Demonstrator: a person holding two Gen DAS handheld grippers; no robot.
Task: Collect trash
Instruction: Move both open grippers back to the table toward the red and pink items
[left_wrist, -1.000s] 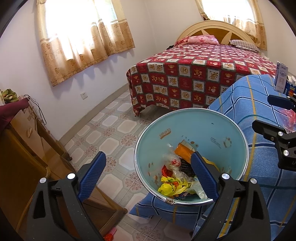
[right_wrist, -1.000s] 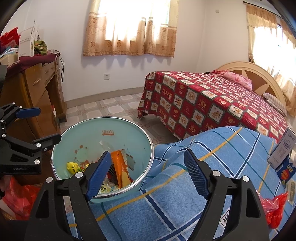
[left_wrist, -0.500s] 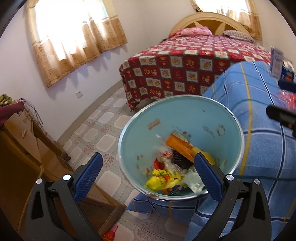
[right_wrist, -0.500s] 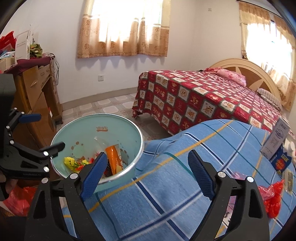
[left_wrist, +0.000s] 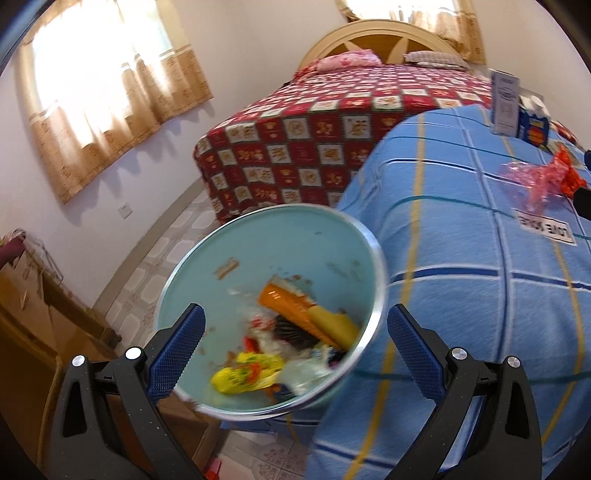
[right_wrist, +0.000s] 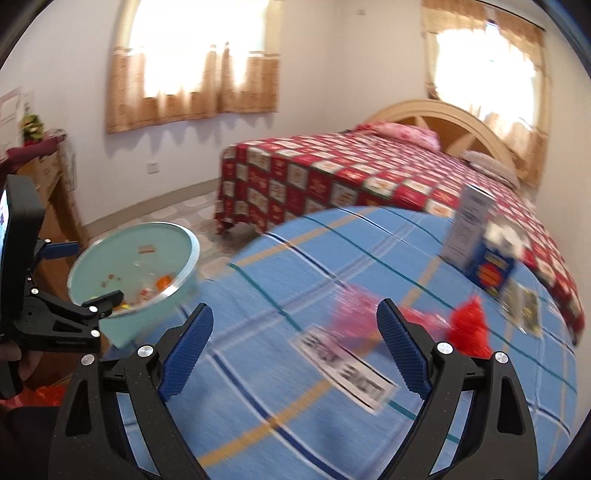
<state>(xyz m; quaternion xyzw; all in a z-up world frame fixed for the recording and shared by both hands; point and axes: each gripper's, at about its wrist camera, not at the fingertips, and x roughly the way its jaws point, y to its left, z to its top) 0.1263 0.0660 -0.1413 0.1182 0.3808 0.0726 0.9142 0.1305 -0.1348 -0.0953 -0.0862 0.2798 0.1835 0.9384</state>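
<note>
Both tongs, left tongs (left_wrist: 293, 352) and right tongs (right_wrist: 295, 352), gape empty; the trash bin (left_wrist: 269, 258) waits beside the blue bed (right_wrist: 295, 266) for the pink wrapper (right_wrist: 354, 314).

Left tool (left_wrist: 295, 350) and right tool (right_wrist: 295, 343), black frames, blue ribbed pads, silver screws

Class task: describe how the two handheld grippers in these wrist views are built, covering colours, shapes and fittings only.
The left gripper and the right gripper look alike: two black, speckled, triangular arms with cut-out slots, silver round bolts at the pivots, and blue finger pads with a fine ribbed texture. No cables or sleeves show.
</note>
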